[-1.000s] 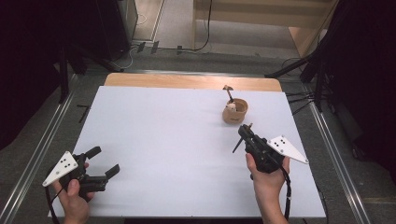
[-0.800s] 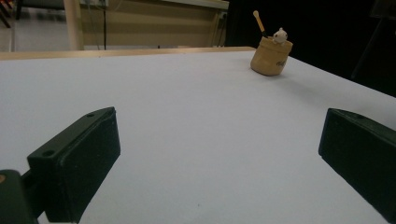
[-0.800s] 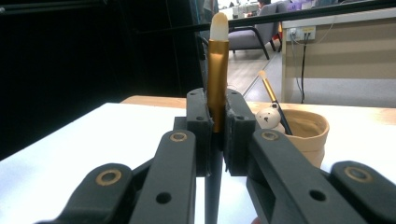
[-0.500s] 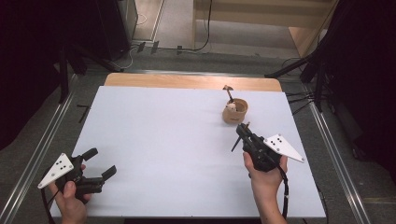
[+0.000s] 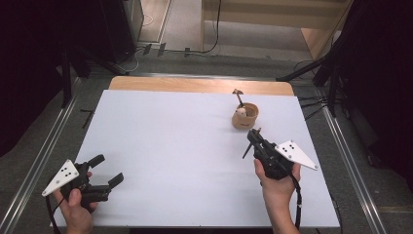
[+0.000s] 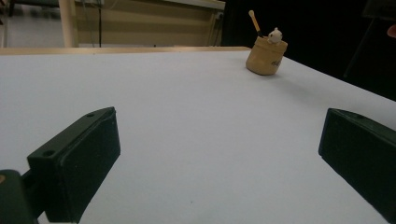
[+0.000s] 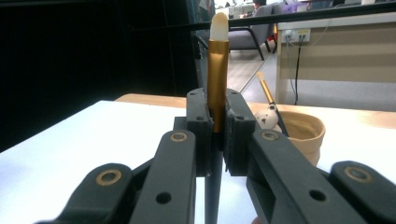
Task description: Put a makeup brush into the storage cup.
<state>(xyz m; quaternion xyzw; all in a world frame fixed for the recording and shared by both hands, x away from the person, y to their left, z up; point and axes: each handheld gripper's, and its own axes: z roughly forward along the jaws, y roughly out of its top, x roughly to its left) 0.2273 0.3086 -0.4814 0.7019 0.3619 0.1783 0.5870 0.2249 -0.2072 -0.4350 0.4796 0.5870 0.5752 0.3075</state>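
Note:
A small wooden cup [image 5: 245,115] stands on the white table [image 5: 175,146] at the back right, with one brush and a little white bear figure in it. The same cup [image 6: 266,56] lies far ahead in the left gripper view, and the cup [image 7: 301,133] sits just behind the jaws in the right gripper view. My right gripper [image 5: 253,138] is shut on a makeup brush [image 7: 217,65] with a gold ferrule and white tip, held upright a short way in front of the cup. My left gripper [image 5: 108,170] is open and empty at the near left corner.
A bare wooden strip [image 5: 195,85] runs along the table's far edge. Metal rails [image 5: 46,151] flank the table on both sides. Dark stands and cables sit on the floor beyond.
My left gripper has drawn back toward the near left corner. My right gripper with the brush has edged slightly closer to the cup.

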